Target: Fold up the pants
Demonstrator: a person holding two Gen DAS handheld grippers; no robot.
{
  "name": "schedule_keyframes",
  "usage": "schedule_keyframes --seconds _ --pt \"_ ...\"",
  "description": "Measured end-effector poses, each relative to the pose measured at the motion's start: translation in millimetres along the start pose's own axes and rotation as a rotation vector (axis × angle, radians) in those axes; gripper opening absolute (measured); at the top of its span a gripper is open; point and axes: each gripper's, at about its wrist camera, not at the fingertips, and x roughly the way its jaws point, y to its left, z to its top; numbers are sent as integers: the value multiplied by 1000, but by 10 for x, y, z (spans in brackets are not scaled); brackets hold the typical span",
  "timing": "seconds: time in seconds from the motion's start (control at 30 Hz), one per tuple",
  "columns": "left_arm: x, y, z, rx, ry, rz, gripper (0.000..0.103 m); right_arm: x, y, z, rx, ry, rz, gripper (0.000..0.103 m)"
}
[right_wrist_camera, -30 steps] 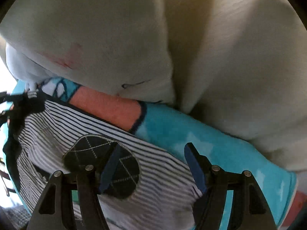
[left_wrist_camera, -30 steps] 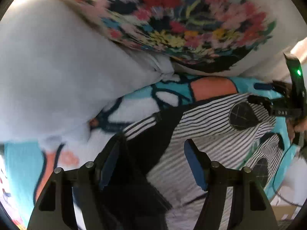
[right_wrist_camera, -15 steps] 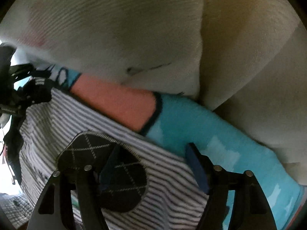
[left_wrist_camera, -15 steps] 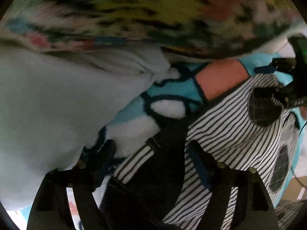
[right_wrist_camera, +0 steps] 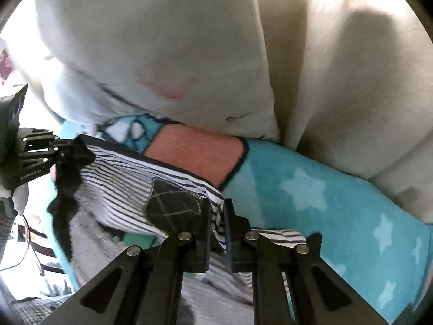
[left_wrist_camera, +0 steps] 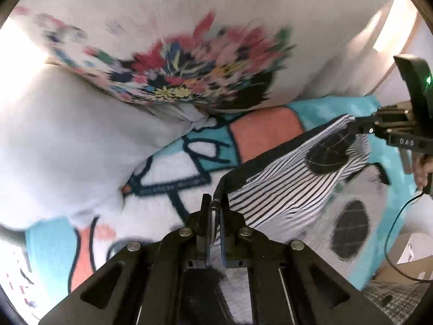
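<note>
The pants (left_wrist_camera: 286, 187) are black-and-white striped with dark argyle patches and a black waistband. They are lifted off a turquoise blanket (left_wrist_camera: 324, 113). My left gripper (left_wrist_camera: 215, 205) is shut on the black waistband corner. My right gripper (right_wrist_camera: 217, 211) is shut on the opposite striped corner beside an argyle patch (right_wrist_camera: 173, 203). In the left wrist view my right gripper (left_wrist_camera: 357, 128) shows at far right, pinching the cloth. In the right wrist view my left gripper (right_wrist_camera: 73, 151) shows at far left, holding the pants (right_wrist_camera: 121, 173) stretched between both.
A white cushion (left_wrist_camera: 62, 146) and a flower-print pillow (left_wrist_camera: 189, 78) lie behind the pants. A pale cushion (right_wrist_camera: 151, 54) and beige sofa back (right_wrist_camera: 351, 81) fill the right wrist view. The blanket (right_wrist_camera: 311, 195) has stars and an orange panel (right_wrist_camera: 197, 154).
Both grippers were open over the pants; both have now shut on opposite corners of the waist end and lifted it, stretching the cloth between them.
</note>
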Motion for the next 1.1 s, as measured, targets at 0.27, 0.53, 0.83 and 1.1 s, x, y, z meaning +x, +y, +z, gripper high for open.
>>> schedule_keyframes --seconds 0.27,0.53,0.83,1.1 --pt "-394 -670 -828 -116 -41 -28 5 -335 573 -795 -40 -38 50 10" --pt "-132 -831 -1824 -317 83 -31 7 -75 728 -1774 49 76 138 18" --pt "-424 -583 -2016 -464 30 -3 16 -662 107 -2137 290 -56 129 61" --pt "-572 -697 -1552 -453 -70 -10 35 -739 -250 -1935 361 -144 61 61"
